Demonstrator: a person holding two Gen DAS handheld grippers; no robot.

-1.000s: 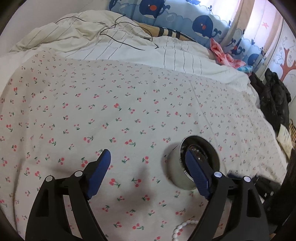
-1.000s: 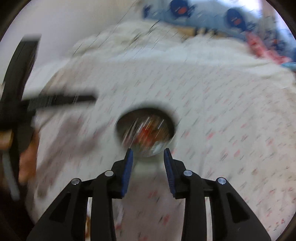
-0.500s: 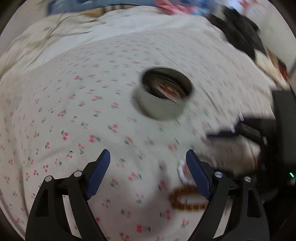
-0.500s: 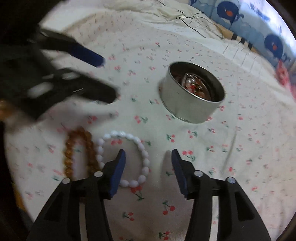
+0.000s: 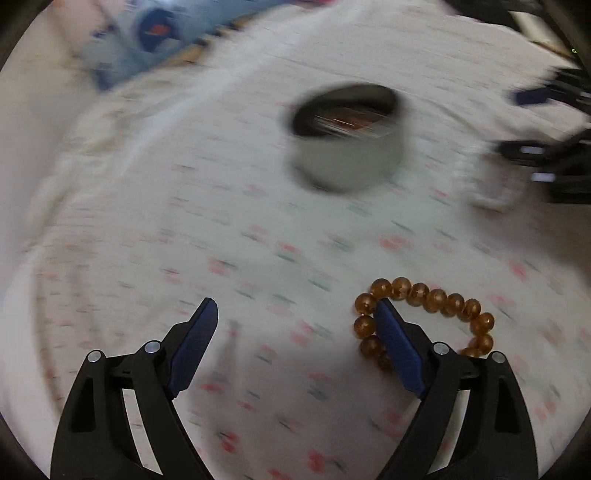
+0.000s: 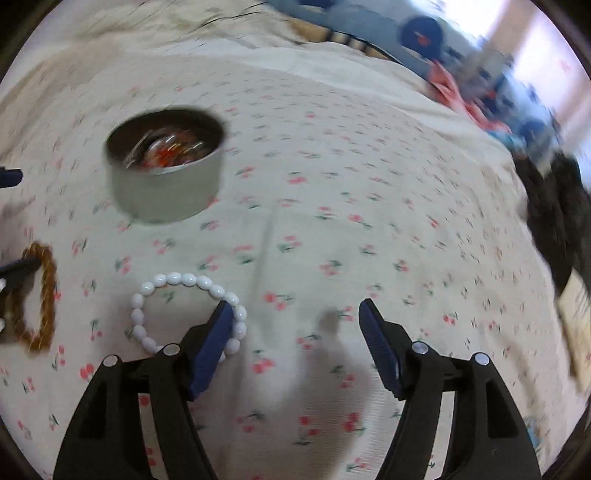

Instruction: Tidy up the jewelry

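A round metal tin [image 5: 347,162] [image 6: 166,184] with jewelry inside stands on the cherry-print sheet [image 6: 332,221]. An amber bead bracelet [image 5: 436,295] [image 6: 46,295] lies flat, partly behind the right finger of my left gripper [image 5: 295,310]. Those jaws are opening wide, with only sheet between them. A white bead bracelet [image 6: 184,278] lies beside it, its right side under the left finger of my right gripper [image 6: 295,306]. The right jaws are opening too, with nothing between them. Both views are blurred.
A rumpled white striped duvet [image 6: 184,44] and a blue whale-print pillow [image 6: 421,33] lie at the far side of the bed. Dark clothing [image 6: 554,206] hangs off the right edge. The other gripper's fingers [image 5: 532,96] show at the left wrist view's upper right.
Both grippers have swung down from the tin to the bracelets. The right jaws, narrow a second ago, have spread wide. The left gripper has rolled, and the amber bracelet now sits at its right finger.
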